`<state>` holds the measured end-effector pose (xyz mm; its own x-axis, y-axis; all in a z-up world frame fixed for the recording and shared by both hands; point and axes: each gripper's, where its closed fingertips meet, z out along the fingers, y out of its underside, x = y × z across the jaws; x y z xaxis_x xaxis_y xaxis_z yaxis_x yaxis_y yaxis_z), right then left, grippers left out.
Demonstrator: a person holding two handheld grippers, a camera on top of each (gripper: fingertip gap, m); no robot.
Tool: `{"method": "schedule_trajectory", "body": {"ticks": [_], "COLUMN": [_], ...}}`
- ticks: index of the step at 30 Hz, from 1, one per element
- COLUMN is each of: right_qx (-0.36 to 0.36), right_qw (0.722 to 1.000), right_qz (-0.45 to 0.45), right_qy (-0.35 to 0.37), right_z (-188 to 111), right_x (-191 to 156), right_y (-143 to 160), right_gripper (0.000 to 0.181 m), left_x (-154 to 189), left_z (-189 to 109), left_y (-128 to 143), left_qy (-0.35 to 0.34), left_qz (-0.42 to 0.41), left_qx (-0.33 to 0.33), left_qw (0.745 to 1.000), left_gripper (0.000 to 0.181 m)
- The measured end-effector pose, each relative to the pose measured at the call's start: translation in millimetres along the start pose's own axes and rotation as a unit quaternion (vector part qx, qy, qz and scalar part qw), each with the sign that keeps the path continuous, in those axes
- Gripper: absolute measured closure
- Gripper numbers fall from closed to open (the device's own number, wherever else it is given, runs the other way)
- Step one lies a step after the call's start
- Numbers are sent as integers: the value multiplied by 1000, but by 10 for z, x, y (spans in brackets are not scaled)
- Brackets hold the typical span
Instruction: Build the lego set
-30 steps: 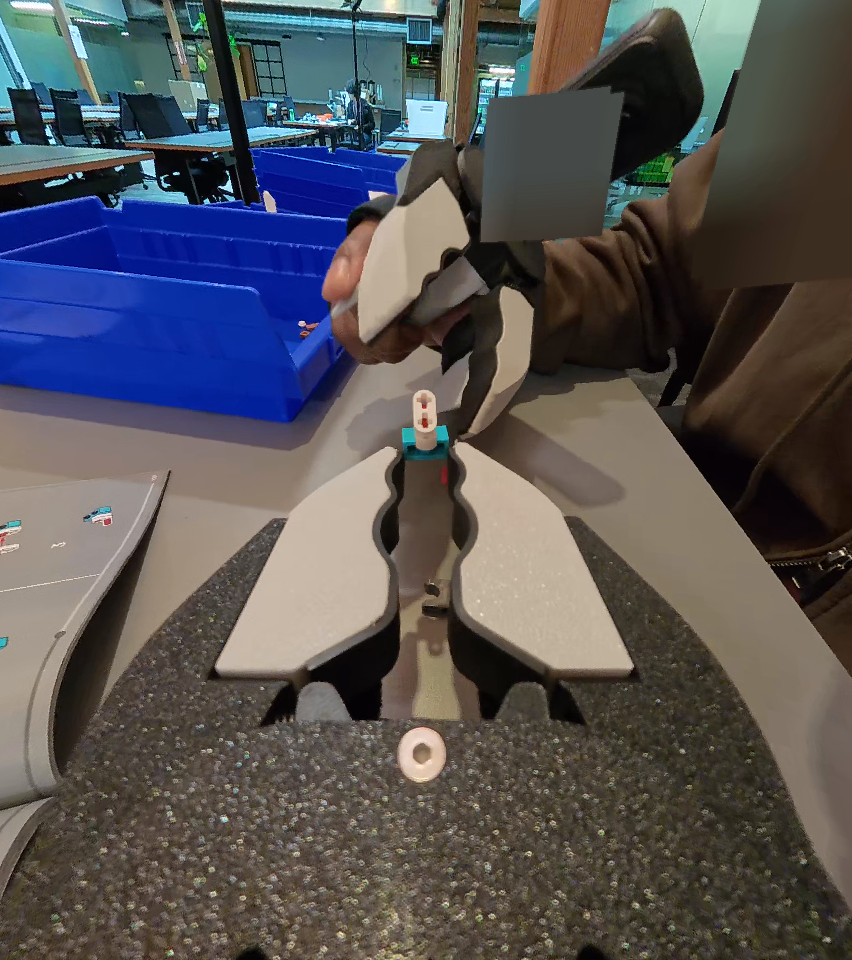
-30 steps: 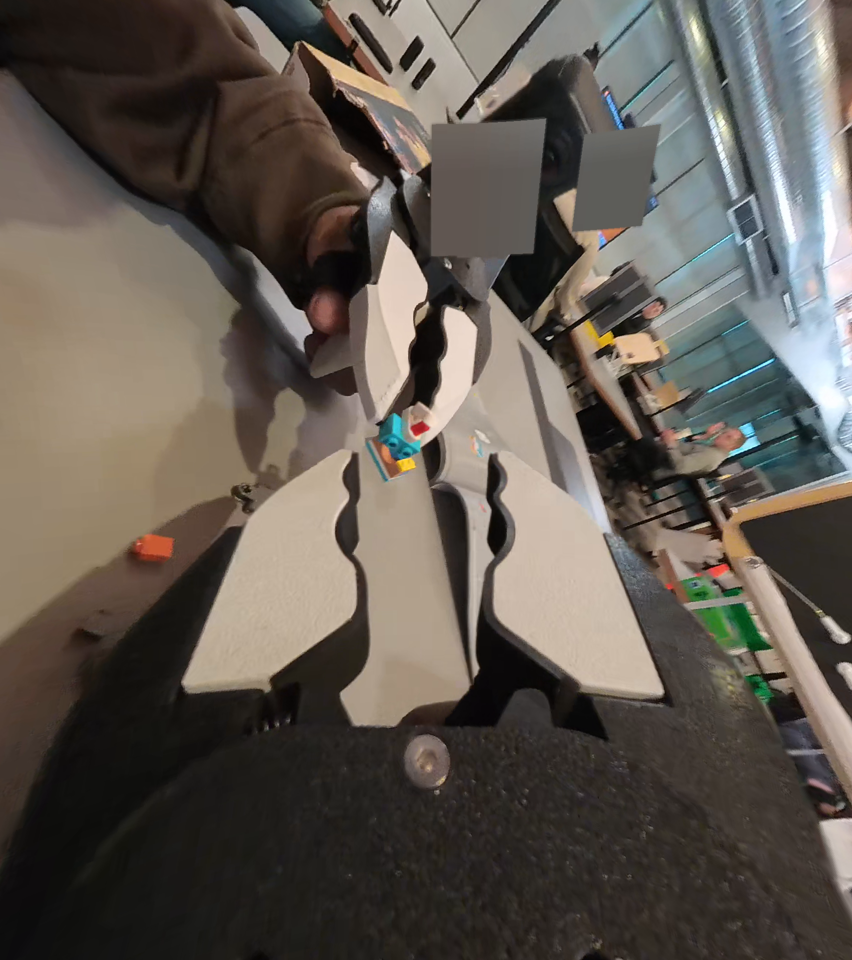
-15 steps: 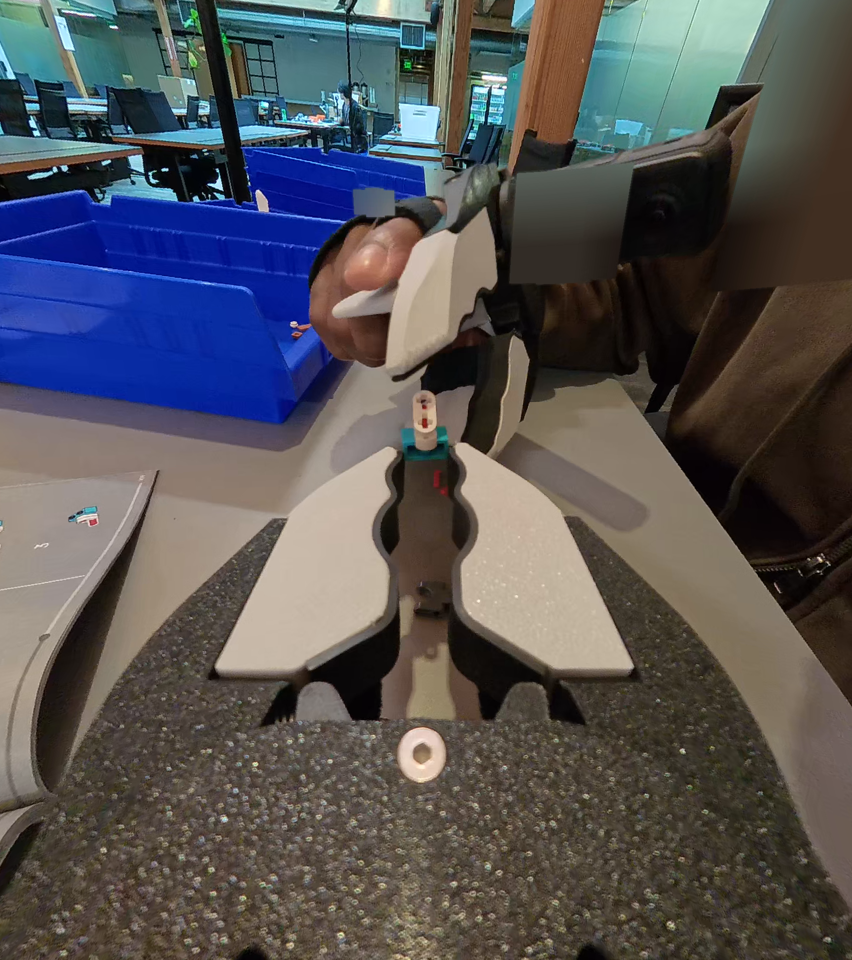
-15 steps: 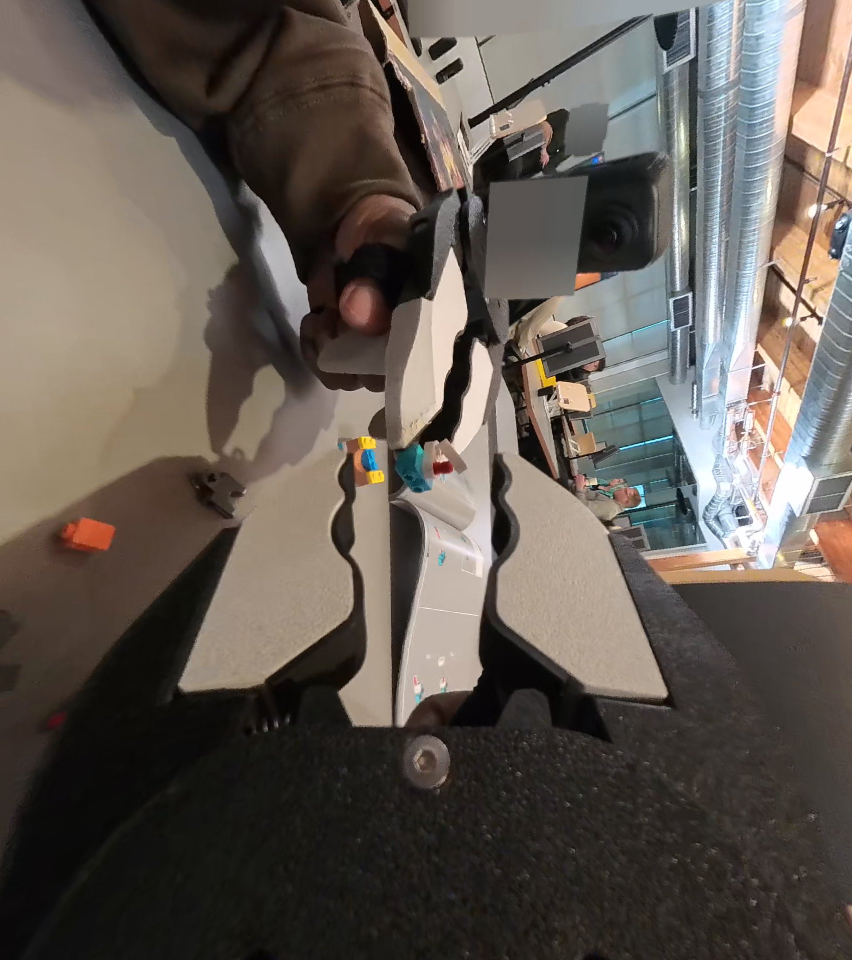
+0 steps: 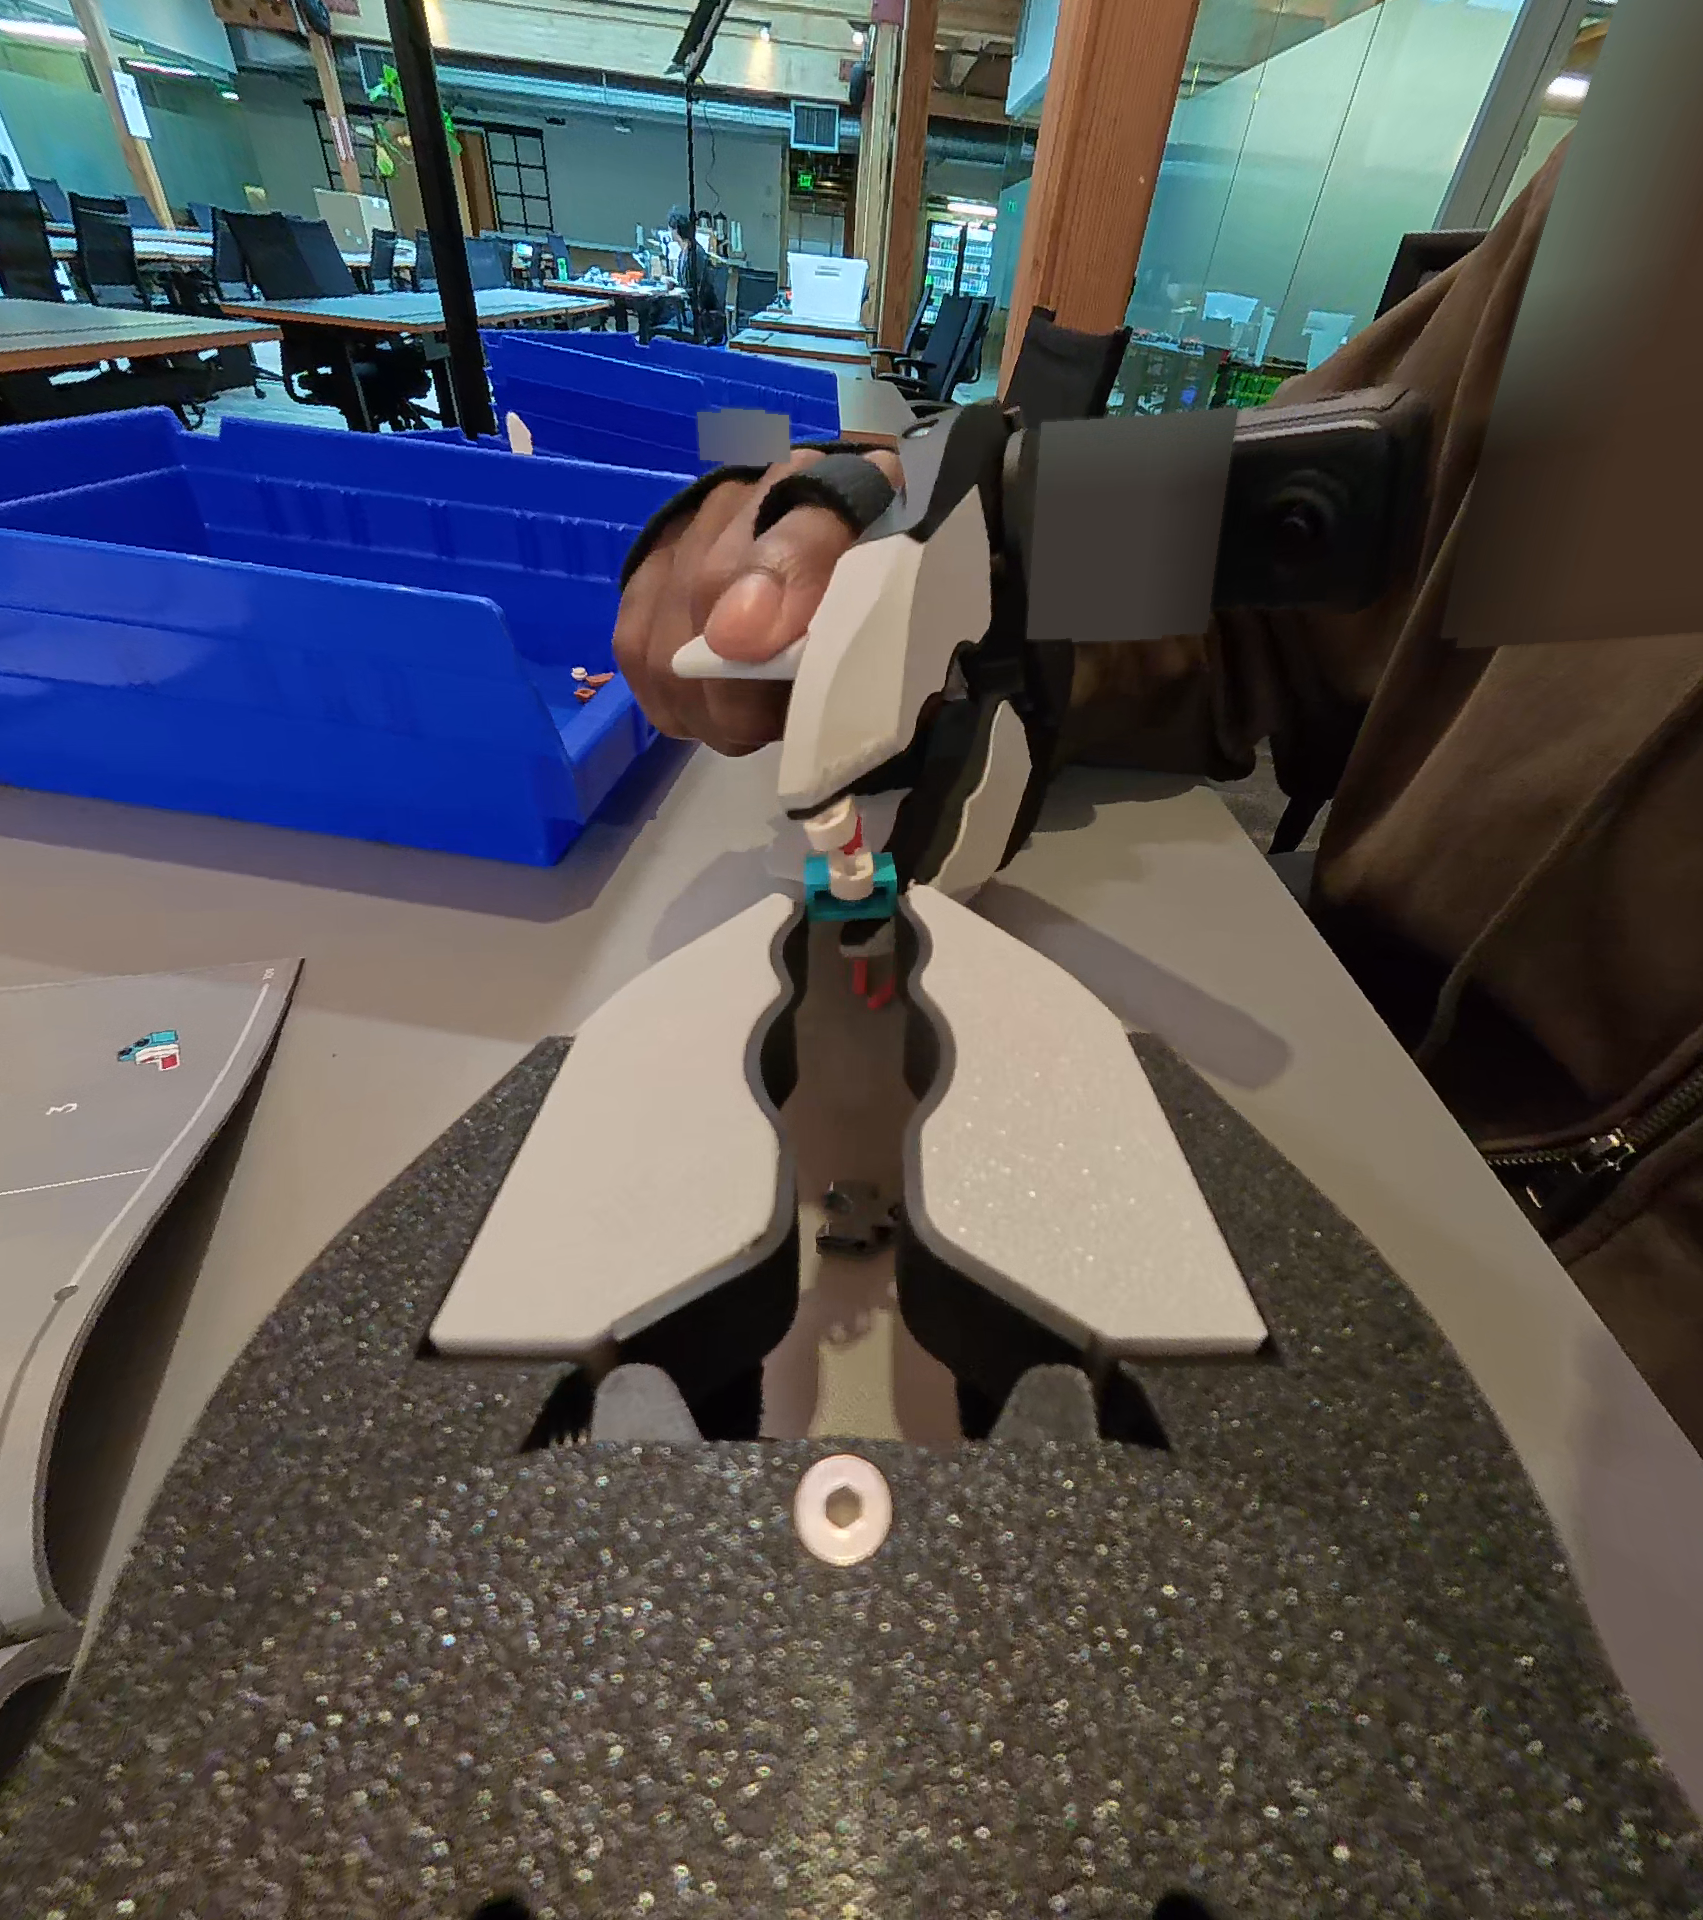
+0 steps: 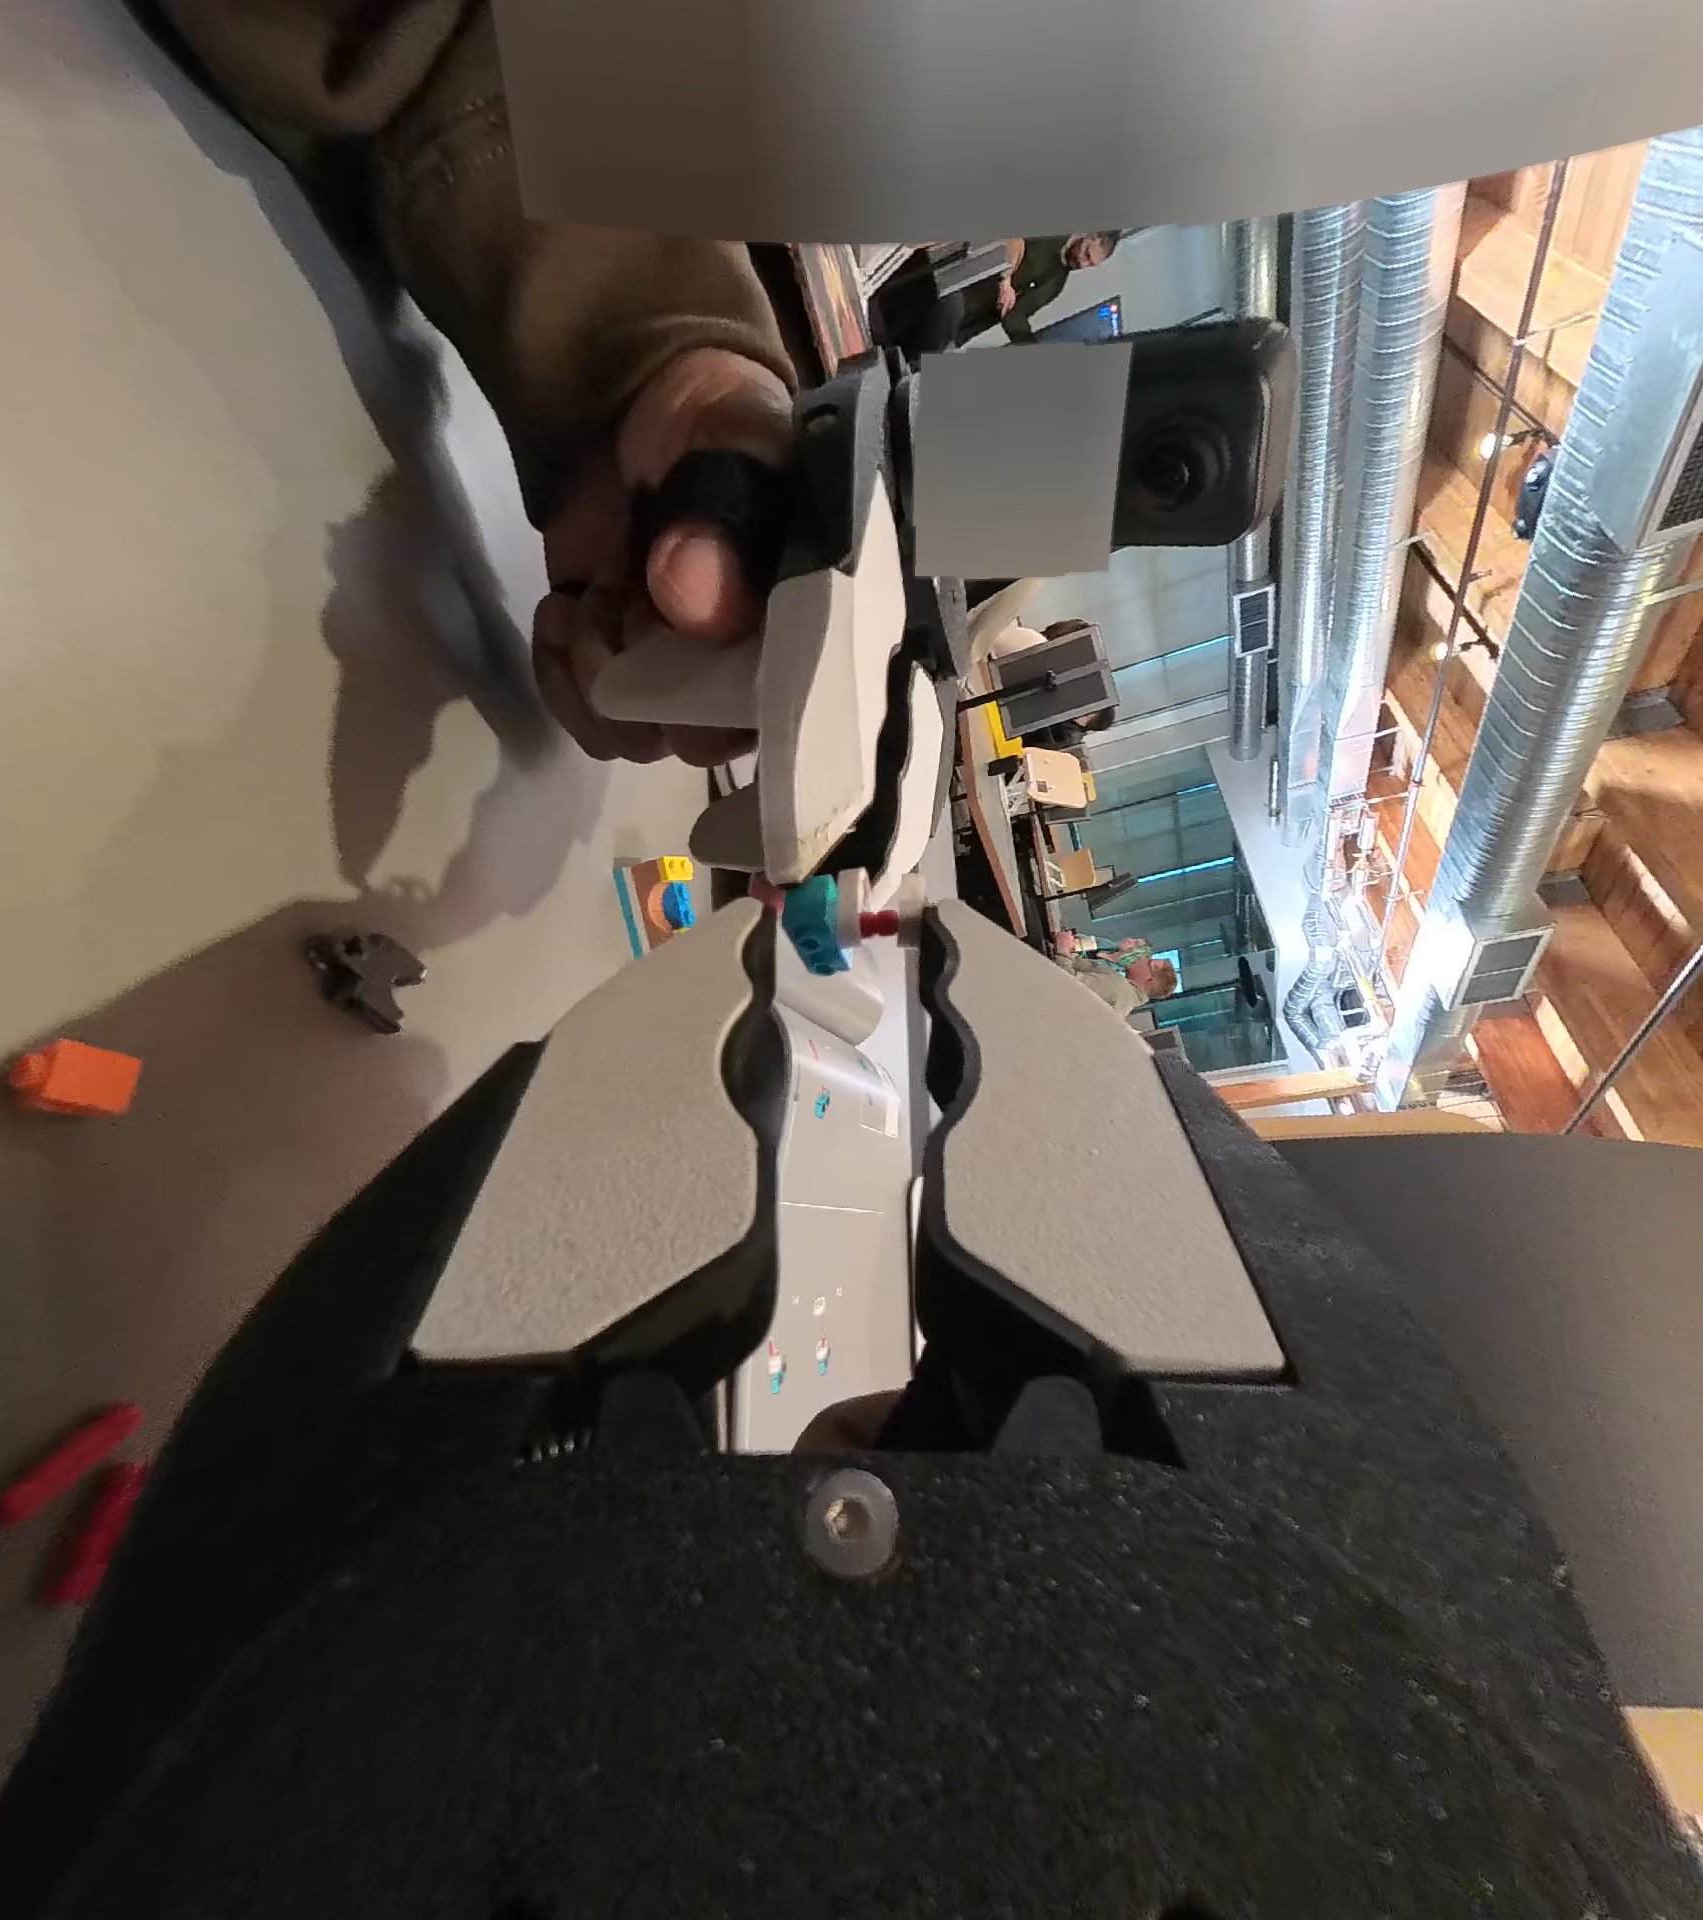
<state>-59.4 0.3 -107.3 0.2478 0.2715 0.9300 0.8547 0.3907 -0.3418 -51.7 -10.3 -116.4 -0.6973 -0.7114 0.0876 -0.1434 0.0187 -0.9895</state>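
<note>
My left gripper (image 5: 849, 912) is shut on a small teal brick (image 5: 847, 900), held above the grey table (image 5: 431, 935). A white piece with a red pin (image 5: 839, 844) sticks up from the brick. My right gripper (image 5: 862, 831) comes down from above, and its fingertips close around that white piece. In the right wrist view the teal brick (image 6: 814, 923) and the white-and-red piece (image 6: 876, 921) sit between my right gripper's (image 6: 842, 920) tips. The left gripper (image 6: 842, 769) reaches in from above.
A blue bin (image 5: 203, 665) stands at the back left and an open instruction booklet (image 5: 47, 1195) lies at the left. On the table lie an orange brick (image 6: 78, 1078), a dark piece (image 6: 364, 966), red pieces (image 6: 78, 1496) and a small colourful build (image 6: 665, 904). A person's brown jacket (image 5: 1605, 935) fills the right.
My right gripper has come down onto the white piece and its jaws have narrowed around it. My left gripper has kept hold of the teal brick, nearly still.
</note>
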Motion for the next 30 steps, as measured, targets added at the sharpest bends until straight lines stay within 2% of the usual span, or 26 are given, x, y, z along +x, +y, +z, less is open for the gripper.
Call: {"method": "schedule_trajectory", "body": {"ticks": [16,30], "right_qx": [-6,-14], "right_qw": [1000,999], "right_qz": [3,37], "right_qy": [26,15], "right_z": [14,16], "right_x": [47,73], "right_y": [30,48], "right_gripper": [157,159], "left_x": [-35,-50], "left_z": [-2,5], "left_y": [-21,-44], "left_qy": [1,0], "left_qz": [-40,-58], "left_qx": [14,29], "left_qw": [999,998], "left_gripper": [166,166]}}
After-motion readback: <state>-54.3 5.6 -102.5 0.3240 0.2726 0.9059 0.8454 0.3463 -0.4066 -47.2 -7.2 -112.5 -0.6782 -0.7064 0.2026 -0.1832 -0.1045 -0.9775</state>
